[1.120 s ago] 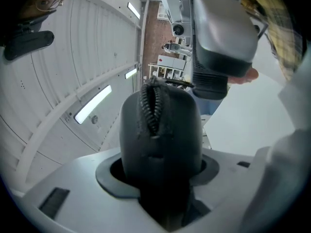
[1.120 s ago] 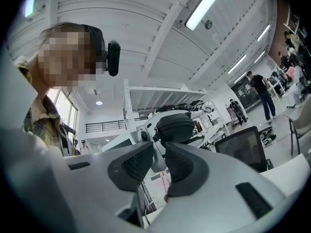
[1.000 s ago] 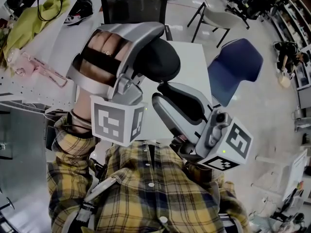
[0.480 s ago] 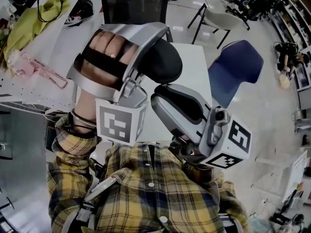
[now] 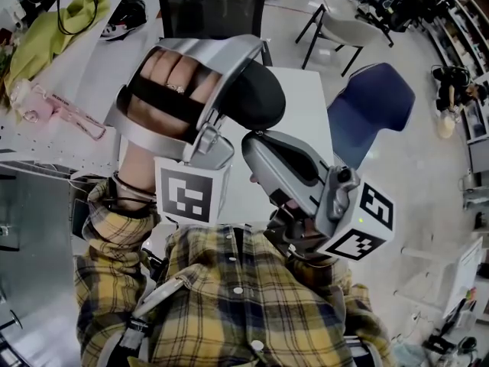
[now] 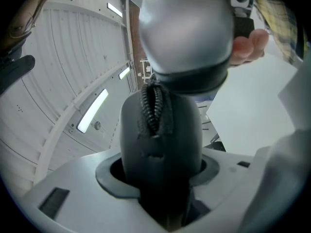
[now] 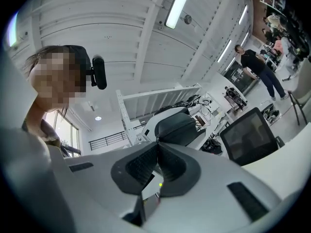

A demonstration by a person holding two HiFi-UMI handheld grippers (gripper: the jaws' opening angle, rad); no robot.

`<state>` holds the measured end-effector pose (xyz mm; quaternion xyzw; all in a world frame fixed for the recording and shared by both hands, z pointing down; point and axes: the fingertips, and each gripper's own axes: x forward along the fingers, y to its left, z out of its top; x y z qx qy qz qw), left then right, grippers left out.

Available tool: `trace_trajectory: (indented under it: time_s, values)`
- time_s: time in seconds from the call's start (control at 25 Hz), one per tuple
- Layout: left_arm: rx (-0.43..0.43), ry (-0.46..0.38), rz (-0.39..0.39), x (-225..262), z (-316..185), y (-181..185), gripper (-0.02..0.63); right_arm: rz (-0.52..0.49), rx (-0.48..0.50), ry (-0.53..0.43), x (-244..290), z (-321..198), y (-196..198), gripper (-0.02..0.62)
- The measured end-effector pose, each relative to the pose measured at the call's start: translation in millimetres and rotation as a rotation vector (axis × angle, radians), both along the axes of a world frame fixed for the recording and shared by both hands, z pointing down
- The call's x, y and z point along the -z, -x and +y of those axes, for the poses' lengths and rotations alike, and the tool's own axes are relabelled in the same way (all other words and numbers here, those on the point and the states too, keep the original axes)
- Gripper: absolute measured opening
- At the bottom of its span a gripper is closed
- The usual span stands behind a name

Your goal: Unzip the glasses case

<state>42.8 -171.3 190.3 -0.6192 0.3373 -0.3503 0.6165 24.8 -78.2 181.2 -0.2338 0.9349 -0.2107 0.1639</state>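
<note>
**Glasses case clamped in the left gripper, right gripper closed at its zipper**

The glasses case (image 5: 258, 98), black and rounded, is held up in the air above the white table (image 5: 309, 102) and in front of the plaid shirt (image 5: 229, 297). It is clamped by the left gripper (image 5: 238, 86), whose handle is grasped by the person's left hand (image 5: 172, 75). In the left gripper view the case (image 6: 163, 144) is seen standing upright between the two jaws of the left gripper (image 6: 160, 183). The jaws are opened only as wide as the case and are pressed against its sides. The zipper (image 6: 153, 106) is turned toward the camera, and its teeth are spread apart along the upper part of the case.

The right gripper (image 5: 256, 145) is pointed up and to the left, and its tip is placed against the case. From the left gripper view the right gripper (image 6: 187, 33) is seen just above the open stretch of the zipper, touching the top of the case. In the right gripper view the jaws of the right gripper (image 7: 156, 152) are closed, with the black pads (image 7: 141, 166) brought together. Whether the zipper pull is pinched between them cannot be made out. Beyond the jaws the case (image 7: 177, 127) is seen, close to the tips.
</note>
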Motion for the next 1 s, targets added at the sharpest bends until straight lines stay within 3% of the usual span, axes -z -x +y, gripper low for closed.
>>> trace_trajectory:
  time_s: [0.64, 0.84, 1.0]
  values:
    - [-0.106, 0.118, 0.020, -15.6, 14.0, -4.7, 0.242, 0.114, 0.064, 0.036, -9.7, 10.2, -5.9, -0.002]
    - [-0.114, 0.075, -0.006, -14.6, 16.2, -2.1, 0.242, 0.152, 0.089, 0.051, -12.5, 14.6, -8.6, -0.002]
    - [-0.136, 0.094, -0.001, -18.3, 20.9, 1.2, 0.242, 0.194, 0.087, 0.056, -15.0, 14.8, -14.6, -0.002]
